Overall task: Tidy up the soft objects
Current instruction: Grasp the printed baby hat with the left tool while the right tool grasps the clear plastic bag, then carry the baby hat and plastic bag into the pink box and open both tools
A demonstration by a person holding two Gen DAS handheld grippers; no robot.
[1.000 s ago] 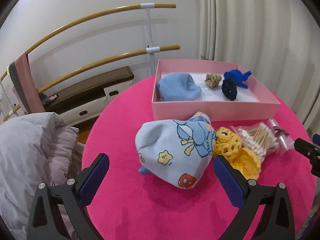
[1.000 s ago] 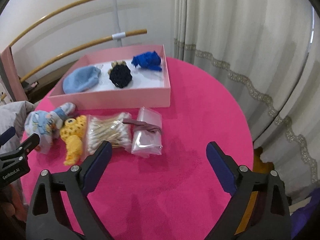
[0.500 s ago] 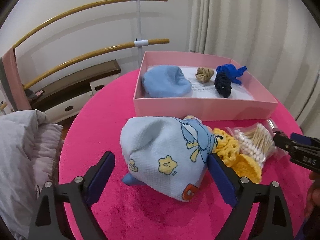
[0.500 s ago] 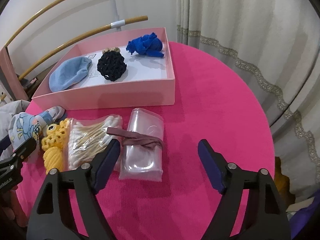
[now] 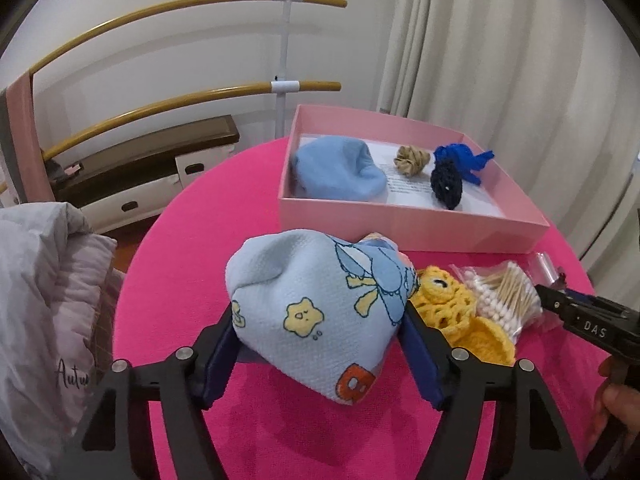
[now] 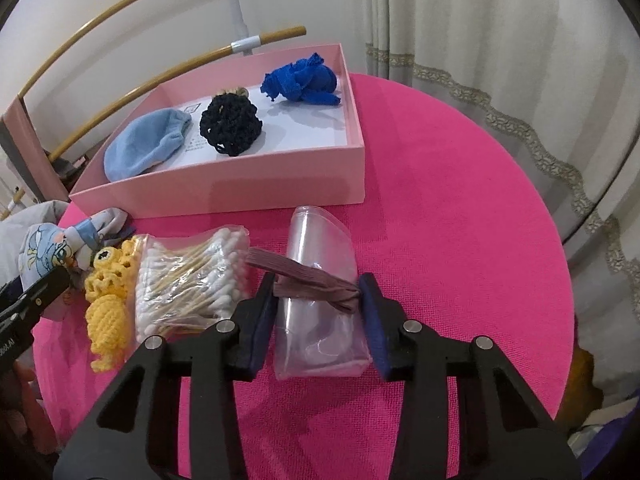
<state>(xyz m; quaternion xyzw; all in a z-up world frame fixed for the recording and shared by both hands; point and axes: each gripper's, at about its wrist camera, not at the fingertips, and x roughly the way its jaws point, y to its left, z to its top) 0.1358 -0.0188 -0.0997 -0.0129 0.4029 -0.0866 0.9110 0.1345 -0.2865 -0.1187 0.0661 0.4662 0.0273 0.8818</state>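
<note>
A light-blue printed baby hat (image 5: 316, 308) lies on the pink table, and my left gripper (image 5: 320, 344) is shut on its near end, both pads pressing its sides. My right gripper (image 6: 318, 312) is shut on a clear plastic pouch (image 6: 320, 320) with a brown hair band (image 6: 316, 280) across it. A yellow crochet toy (image 5: 460, 312) (image 6: 106, 296) and a bag of cotton swabs (image 5: 504, 300) (image 6: 188, 280) lie between them. The pink box (image 5: 412, 224) (image 6: 240, 196) behind holds a blue cap (image 5: 340, 172), a black crochet piece (image 6: 230, 124), a blue crochet piece (image 6: 304, 80) and a tan scrunchie (image 5: 412, 160).
The round table's pink cloth (image 6: 460, 200) ends close to the right by a curtain (image 6: 500, 40). A grey quilt (image 5: 44, 300) lies off the table's left edge. Wooden rails (image 5: 160, 104) and a low bench (image 5: 152, 160) stand behind.
Both grippers moved forward and closed: the left around the baby hat, the right around the clear pouch with the hair band. Both were open and short of the objects before.
</note>
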